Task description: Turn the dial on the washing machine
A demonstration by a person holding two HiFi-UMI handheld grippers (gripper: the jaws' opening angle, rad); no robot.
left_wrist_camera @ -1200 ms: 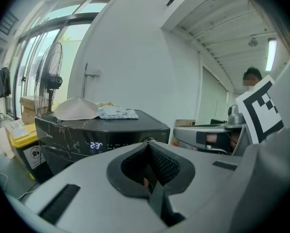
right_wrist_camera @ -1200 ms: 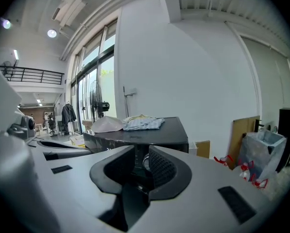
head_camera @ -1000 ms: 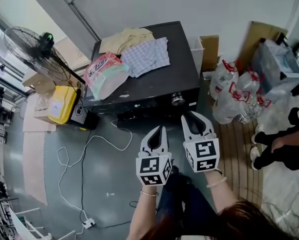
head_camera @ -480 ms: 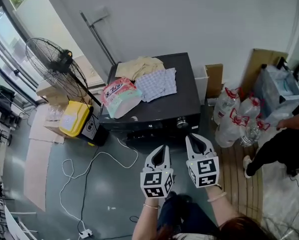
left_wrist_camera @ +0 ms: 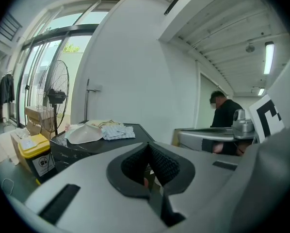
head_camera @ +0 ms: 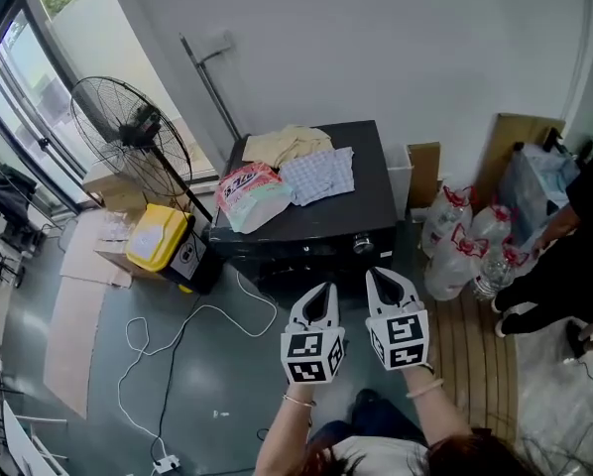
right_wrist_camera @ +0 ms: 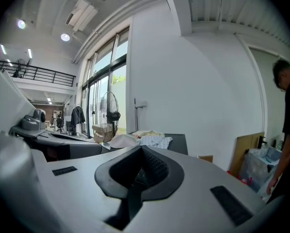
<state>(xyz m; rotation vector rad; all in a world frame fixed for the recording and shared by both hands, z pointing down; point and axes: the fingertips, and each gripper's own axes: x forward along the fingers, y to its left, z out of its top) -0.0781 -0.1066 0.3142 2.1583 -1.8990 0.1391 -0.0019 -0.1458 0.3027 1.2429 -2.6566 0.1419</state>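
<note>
The black washing machine (head_camera: 368,198) stands at 12 o'clock from the person. Its silver dial (head_camera: 362,245) sits on the front panel toward the right end. On its lid lie a pink-and-white packet (head_camera: 249,188), a checked cloth (head_camera: 318,175) and a beige cloth (head_camera: 285,144).

The right gripper (head_camera: 379,275) hangs in the air with the dial at its 12 o'clock, near but not touching. Its jaws meet at the tips with nothing between them. The left gripper (head_camera: 322,288) is just beside it at 9 o'clock. Its jaws are also pressed together and empty, and they point at the machine's front.

A standing fan (head_camera: 133,132) is at 10 o'clock from the machine, with a yellow container (head_camera: 156,238) on the floor below it. A white cable (head_camera: 175,317) loops over the grey floor at 8 o'clock. Packs of water bottles (head_camera: 455,241) stand at 3 o'clock from the dial. Beyond them, at the right edge, is a person in black (head_camera: 584,236).
</note>
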